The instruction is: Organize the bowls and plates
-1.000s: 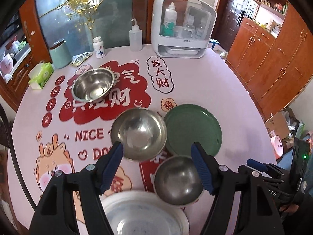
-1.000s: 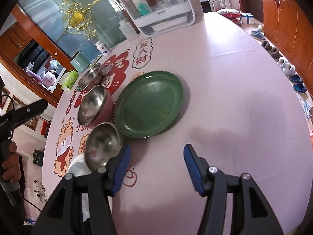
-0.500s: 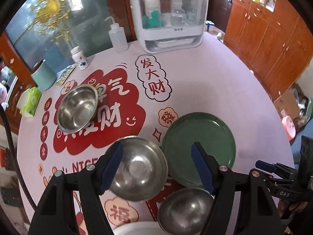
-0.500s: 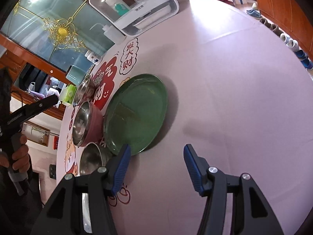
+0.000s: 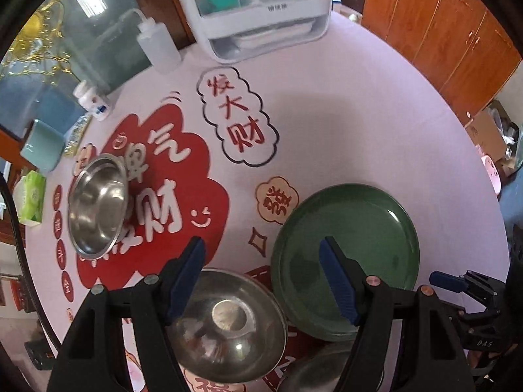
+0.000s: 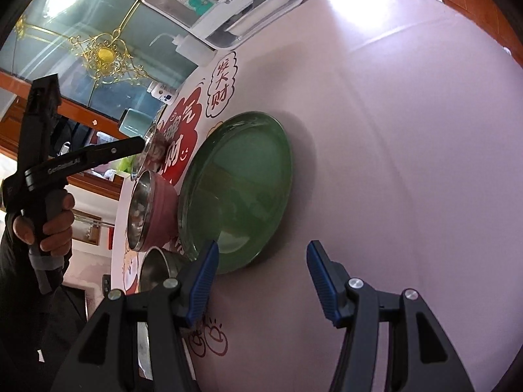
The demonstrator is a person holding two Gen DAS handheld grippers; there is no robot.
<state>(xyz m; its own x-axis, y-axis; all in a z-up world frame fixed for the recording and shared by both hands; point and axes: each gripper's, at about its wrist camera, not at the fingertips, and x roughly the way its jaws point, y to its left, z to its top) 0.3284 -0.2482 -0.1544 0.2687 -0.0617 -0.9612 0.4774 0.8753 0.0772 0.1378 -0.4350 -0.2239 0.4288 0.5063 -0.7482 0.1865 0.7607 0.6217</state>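
Observation:
A green plate (image 5: 346, 258) lies on the pink round table (image 5: 343, 124); it also shows in the right wrist view (image 6: 238, 189). A steel bowl with a pink outside (image 5: 228, 323) sits left of it, seen also in the right wrist view (image 6: 147, 209). A second steel bowl (image 5: 98, 205) sits further left and back. A third steel bowl (image 6: 157, 268) lies near the table's front edge. My left gripper (image 5: 261, 277) is open above the gap between the pink bowl and the plate. My right gripper (image 6: 261, 277) is open and empty just in front of the plate's near rim.
A white dish-drying box (image 5: 261, 9) stands at the back of the table, with a squeeze bottle (image 5: 157, 45), a pill bottle (image 5: 93, 101), a teal canister (image 5: 42, 150) and a tissue pack (image 5: 31, 196) along the back left. Wooden cabinets (image 5: 441, 32) stand to the right.
Both grippers have moved forward over the table and lower. The white plate at the front edge has dropped out of the left view. Both stay open.

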